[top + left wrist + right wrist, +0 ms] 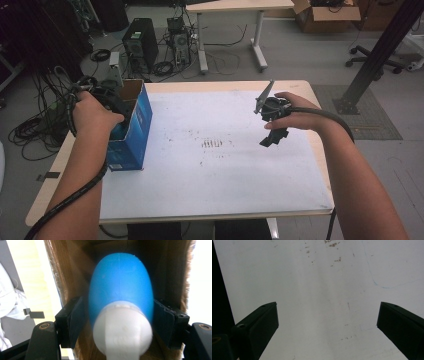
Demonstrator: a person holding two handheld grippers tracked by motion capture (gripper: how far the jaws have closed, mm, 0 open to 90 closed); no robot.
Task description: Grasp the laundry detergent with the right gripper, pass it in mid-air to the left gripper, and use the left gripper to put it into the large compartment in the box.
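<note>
A smooth blue egg-shaped object with a white end (121, 285) hangs inside an open blue carton (135, 130) with brown cardboard walls (60, 270), which stands at the table's left edge. My left gripper (112, 102) reaches down into the carton. In the left gripper view its jaws (118, 312) flank the blue object closely, with a thin dark gap at the left pad (77, 320). My right gripper (270, 140) hovers over the white table sheet (220, 165) right of centre. Its jaws (327, 315) stand wide open with nothing between them.
The white sheet (324, 277) bears small dark marks near its middle. Beyond the table's far edge lie a computer tower (141, 42), tangled cables (170, 65), another table (235, 7) and a cardboard box (325, 15). A black slanted post (380, 50) stands at the right.
</note>
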